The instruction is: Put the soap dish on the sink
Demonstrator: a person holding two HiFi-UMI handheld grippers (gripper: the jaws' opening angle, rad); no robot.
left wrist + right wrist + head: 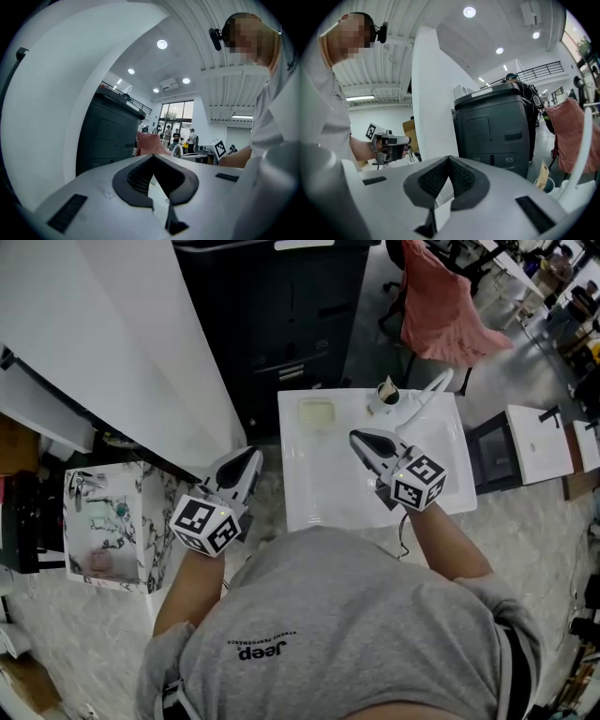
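Soap dish (pixel 316 412) sits on sink (pixel 314 479) ledge, near cup (pixel 385 396).

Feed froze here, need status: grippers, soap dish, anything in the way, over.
Left gripper, right gripper shut, empty. Soap dish on sink, far-left corner. Nothing blocking; cup by faucet.

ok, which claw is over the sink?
The right claw, above the white sink; the left claw is off the sink's left edge, over the speckled floor.
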